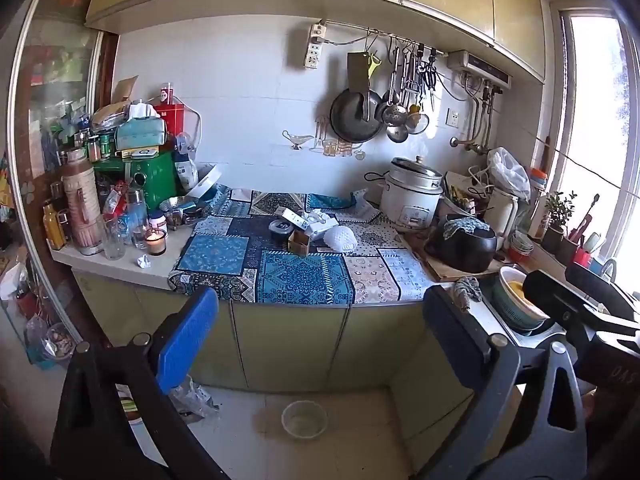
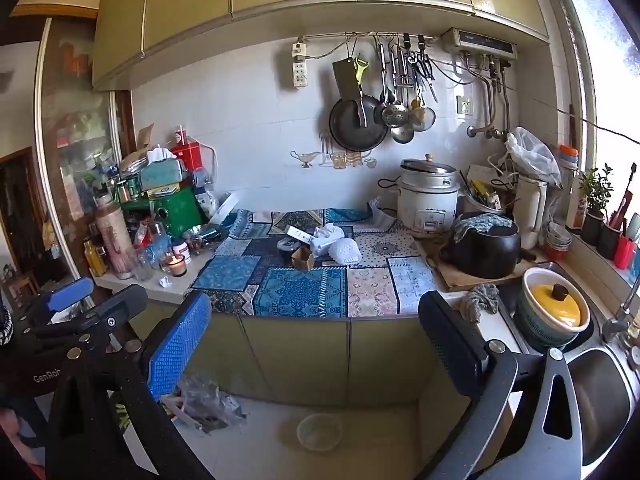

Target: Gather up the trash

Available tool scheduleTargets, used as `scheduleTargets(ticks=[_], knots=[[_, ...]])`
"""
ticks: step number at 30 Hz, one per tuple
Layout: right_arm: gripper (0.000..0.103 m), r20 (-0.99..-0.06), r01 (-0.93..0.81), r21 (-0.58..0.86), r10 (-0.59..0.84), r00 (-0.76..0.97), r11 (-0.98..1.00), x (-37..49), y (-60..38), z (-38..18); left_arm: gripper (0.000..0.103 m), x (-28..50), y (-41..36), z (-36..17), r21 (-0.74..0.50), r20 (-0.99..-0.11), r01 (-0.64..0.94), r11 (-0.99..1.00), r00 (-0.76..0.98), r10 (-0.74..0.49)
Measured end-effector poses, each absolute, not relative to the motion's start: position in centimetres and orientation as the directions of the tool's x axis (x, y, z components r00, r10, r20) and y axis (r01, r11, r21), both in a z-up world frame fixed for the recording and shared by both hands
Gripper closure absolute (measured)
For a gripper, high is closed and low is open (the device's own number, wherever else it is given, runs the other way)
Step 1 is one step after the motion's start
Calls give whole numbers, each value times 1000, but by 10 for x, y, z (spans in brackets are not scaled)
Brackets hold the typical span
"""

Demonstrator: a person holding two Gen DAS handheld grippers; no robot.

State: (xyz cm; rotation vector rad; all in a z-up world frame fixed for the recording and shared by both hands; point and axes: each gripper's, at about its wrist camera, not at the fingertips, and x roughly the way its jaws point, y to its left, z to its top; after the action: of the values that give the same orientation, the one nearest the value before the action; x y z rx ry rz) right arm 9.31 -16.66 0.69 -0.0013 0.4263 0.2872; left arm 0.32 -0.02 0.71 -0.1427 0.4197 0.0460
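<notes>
- A small crumpled white paper ball point(image 1: 143, 261) lies on the bare pale edge of the desk point(image 1: 120, 270), just beside a lit candle in a glass jar point(image 1: 155, 241); it looks light and soft, easy to pinch anywhere.
- More litter, a white foam net point(image 1: 340, 239) and a small brown cardboard box point(image 1: 299, 242), sits on the blue patchwork cloth point(image 1: 304, 280).
- Left tongs point(image 1: 320, 332) and right tongs point(image 2: 316, 340) hang spread and empty, well apart from it.

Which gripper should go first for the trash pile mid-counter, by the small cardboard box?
Close call, leaning left. Both the left gripper and right gripper are open, empty, short of the counter. The cardboard box and white foam net sit nearer the left's centerline; the right is offset toward the sink.
</notes>
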Motion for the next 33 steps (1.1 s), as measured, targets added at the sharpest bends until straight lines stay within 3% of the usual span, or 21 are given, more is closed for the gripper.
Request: scheduleTargets(ticks=[33], knots=[[0,-390,-286,68,289,874,956,101,-163,12,0,16,7,7,-158,-418,-87,984,909,13]])
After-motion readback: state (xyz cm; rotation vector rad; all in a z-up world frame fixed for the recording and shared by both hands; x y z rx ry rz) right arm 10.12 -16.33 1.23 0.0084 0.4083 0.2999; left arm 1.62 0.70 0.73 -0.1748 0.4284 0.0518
